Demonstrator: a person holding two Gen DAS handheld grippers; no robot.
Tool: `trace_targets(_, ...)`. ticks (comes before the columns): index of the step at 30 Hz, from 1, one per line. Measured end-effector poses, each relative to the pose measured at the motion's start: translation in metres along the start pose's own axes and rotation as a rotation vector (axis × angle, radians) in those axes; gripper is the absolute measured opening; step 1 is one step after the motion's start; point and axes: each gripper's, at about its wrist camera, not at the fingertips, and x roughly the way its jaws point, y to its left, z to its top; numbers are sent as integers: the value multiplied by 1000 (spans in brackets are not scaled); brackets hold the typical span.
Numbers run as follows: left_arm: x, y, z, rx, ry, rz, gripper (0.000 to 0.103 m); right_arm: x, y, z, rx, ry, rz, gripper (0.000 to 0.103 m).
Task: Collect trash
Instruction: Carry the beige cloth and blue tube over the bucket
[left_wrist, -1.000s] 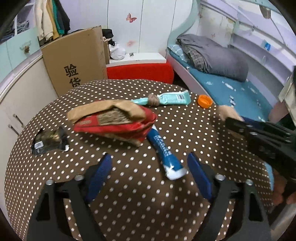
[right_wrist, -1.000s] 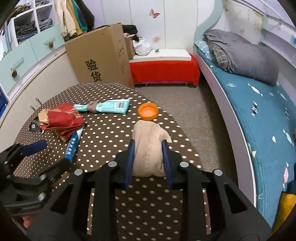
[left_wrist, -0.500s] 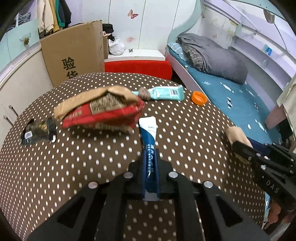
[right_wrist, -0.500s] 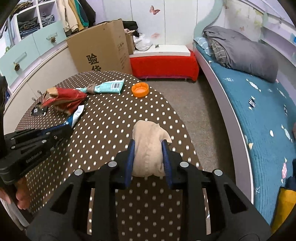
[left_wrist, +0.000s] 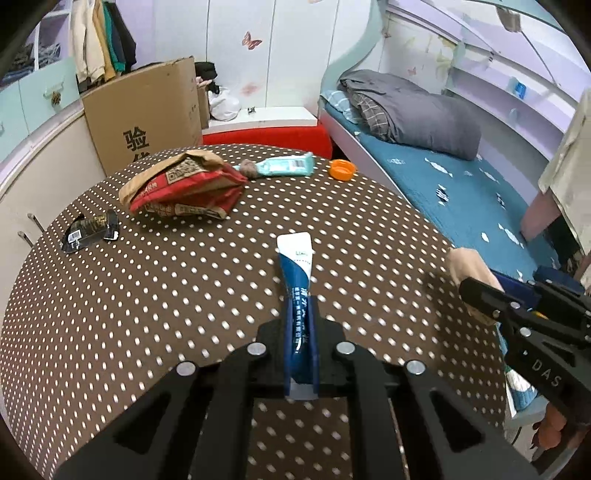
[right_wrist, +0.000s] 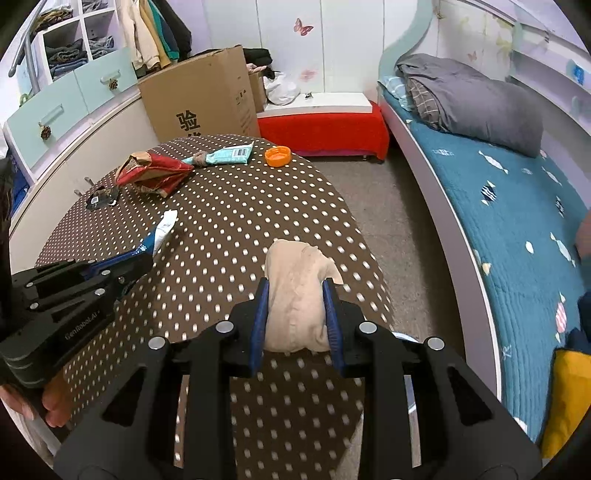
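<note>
Left wrist view: my left gripper (left_wrist: 301, 332) is clamped on a blue and white toothpaste tube (left_wrist: 297, 273). The tube's long axis runs straight out along the fingers toward 12 o'clock, flat crimped end farthest from me, above a round table (left_wrist: 147, 314) covered in brown cloth with white dots. At 3 o'clock my right gripper (left_wrist: 476, 291) enters the picture, holding a crumpled beige wad (left_wrist: 467, 264).

In the right wrist view, that right gripper (right_wrist: 295, 314) pinches the same beige wad (right_wrist: 297, 291), which looks like a scrunched paper bag or cloth, between its blue pads (right_wrist: 258, 321). The wad bulges out toward 12 o'clock over the table's near edge. The left gripper (right_wrist: 136, 266) with its tube (right_wrist: 162, 229) shows at 9 o'clock.

Both tools are full, so I judge the next move to be carrying these two pieces to a bin. No bin shows in either view, and I cannot tell where it stands.

More trash remains on the far half of the table. From the left gripper, a red and tan crumpled food bag (left_wrist: 184, 188) lies at 11 o'clock, a dark torn wrapper (left_wrist: 90, 230) at 10 o'clock, a pale teal tube (left_wrist: 284, 166) at 12 o'clock lying crosswise, and an orange bottle cap (left_wrist: 342, 170) just past 12 o'clock. The bag and wrapper sit nearer my left hand; the cap (right_wrist: 277, 156) lies nearer my right, at its 12 o'clock.
</note>
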Motion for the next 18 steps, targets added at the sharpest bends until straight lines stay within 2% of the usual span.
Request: trace_targets(18, -28, -115, -30, 150, -37, -87, 8, -60, -68, -51, 122, -37, -103, 29)
